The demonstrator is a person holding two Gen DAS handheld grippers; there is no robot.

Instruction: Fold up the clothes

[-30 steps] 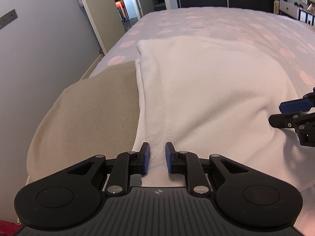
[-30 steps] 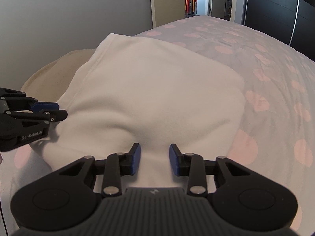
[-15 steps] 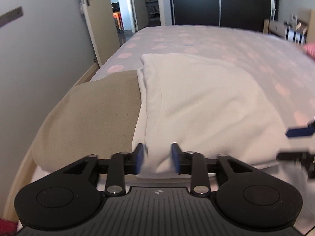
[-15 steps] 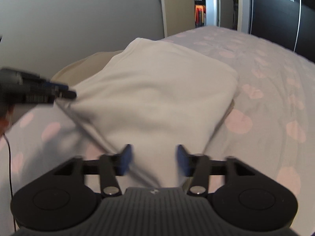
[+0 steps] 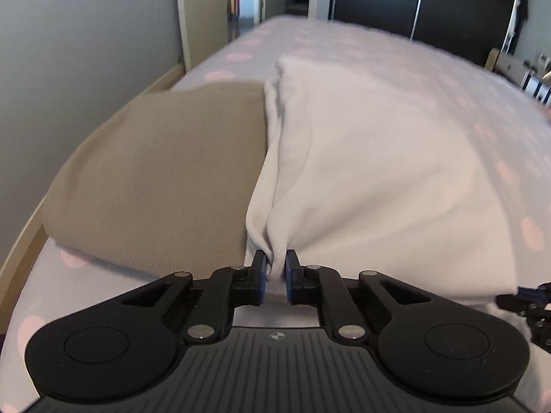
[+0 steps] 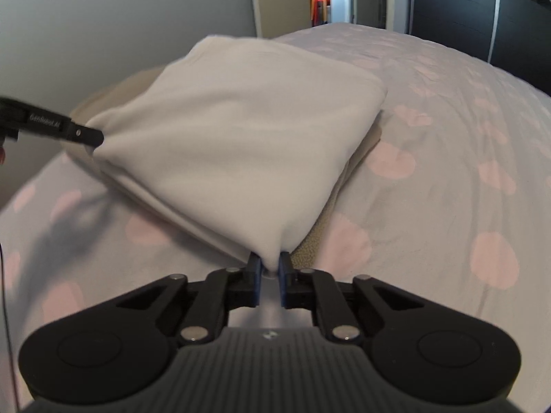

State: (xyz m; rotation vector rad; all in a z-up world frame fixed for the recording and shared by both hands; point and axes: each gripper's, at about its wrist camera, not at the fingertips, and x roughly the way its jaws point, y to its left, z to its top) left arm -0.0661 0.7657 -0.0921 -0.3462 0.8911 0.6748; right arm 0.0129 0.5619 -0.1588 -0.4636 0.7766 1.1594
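A folded white garment point(image 5: 372, 158) lies on the bed, partly over a folded beige garment point(image 5: 165, 179). My left gripper point(image 5: 275, 268) is shut on the white garment's near left corner, the cloth bunched between its blue pads. My right gripper point(image 6: 269, 268) is shut on the white garment point(image 6: 241, 130) at its near right corner. The left gripper also shows in the right wrist view point(image 6: 86, 136), pinching the far-left corner. The right gripper's tip shows at the left wrist view's right edge point(image 5: 516, 296).
The bed point(image 6: 447, 172) has a lilac cover with pink dots. A grey wall point(image 5: 69, 69) runs along its left side. A doorway point(image 5: 241, 0) and dark wardrobe doors point(image 5: 413, 3) stand beyond the bed's far end.
Both grippers have pulled back toward the near edge of the white garment and closed on its corners; they were open before. The cloth now bunches at each grip.
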